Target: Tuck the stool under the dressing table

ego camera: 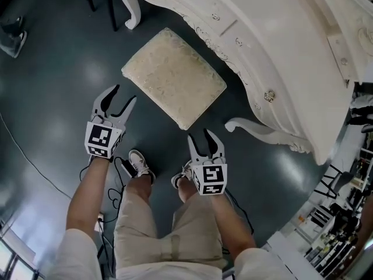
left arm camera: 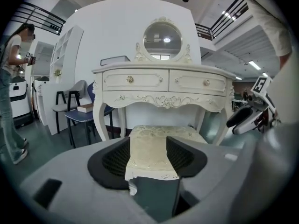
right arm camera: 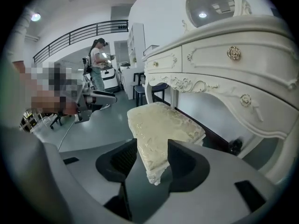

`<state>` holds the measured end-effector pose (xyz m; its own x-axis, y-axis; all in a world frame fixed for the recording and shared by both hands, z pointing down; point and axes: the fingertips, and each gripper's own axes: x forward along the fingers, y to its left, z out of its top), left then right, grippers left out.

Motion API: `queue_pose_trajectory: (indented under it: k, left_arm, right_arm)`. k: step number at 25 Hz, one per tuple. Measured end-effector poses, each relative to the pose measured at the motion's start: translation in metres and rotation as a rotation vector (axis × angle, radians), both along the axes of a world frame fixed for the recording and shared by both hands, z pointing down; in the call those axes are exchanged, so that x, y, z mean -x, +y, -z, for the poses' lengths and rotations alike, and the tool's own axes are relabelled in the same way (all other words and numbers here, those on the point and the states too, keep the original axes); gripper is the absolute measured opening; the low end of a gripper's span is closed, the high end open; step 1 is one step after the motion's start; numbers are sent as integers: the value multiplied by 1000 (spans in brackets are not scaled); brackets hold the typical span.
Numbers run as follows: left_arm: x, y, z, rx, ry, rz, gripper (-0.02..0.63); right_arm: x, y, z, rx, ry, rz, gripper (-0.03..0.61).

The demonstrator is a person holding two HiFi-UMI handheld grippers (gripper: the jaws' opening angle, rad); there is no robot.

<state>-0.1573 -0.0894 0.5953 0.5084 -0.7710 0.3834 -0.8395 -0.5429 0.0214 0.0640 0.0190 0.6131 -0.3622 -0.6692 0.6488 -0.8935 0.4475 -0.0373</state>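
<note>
**Approach to stool: both grippers open, no contact yet**

Obs.: The stool (ego camera: 173,77) stands on the dark floor (ego camera: 52,98) in front of the dressing table (ego camera: 280,51). It is turned askew, with one cushion corner pointing back at the person. Its far edge lies just beside the table's carved front. The seat is not under the table; it sits outside the gap between the curved front legs (ego camera: 256,130).

Left gripper (ego camera: 123,95): fingers released and spread, nothing clamped. Its own view lines the cushion up between the pads, but the head view shows it short of the stool's left side and apart from it.

Right gripper (ego camera: 200,137): fingers likewise released. The near corner of the cushion shows between them in its view. The head view puts the tips near that corner, without contact.

Reading: The grippers flank the near corner, one to each side, probably so the seat can be squared up and pushed evenly.

Judgement: Pre-contact stage; the tuck itself has not begun. Next move likely needs the skew corrected first, or a corner may catch a table leg.
</note>
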Motion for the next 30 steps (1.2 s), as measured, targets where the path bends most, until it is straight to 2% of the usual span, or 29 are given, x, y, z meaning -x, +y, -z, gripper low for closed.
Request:
queue_pose_trajectory:
  k: [8, 13, 16, 20, 25, 30]
  left_arm:
    - [-5, -9, -58, 49, -51, -60, 242]
    - [2, -18, -93, 89, -48, -24, 244]
    - [3, -22, -112, 109, -67, -32, 249]
    - [6, -28, -125, 109, -87, -37, 253]
    - [13, -38, -137, 116, -108, -45, 253]
    - [14, -44, -144, 113, -115, -65, 255]
  right_arm:
    - [4, 5, -51, 22, 9, -35, 196]
    - [7, 1, -72, 22, 6, -64, 196]
    - [3, 0, -87, 25, 9, -102, 198]
    - [-1, -1, -99, 34, 6, -136, 204]
    - [6, 1, -114, 49, 18, -97, 214]
    - [3, -4, -124, 62, 18, -121, 228]
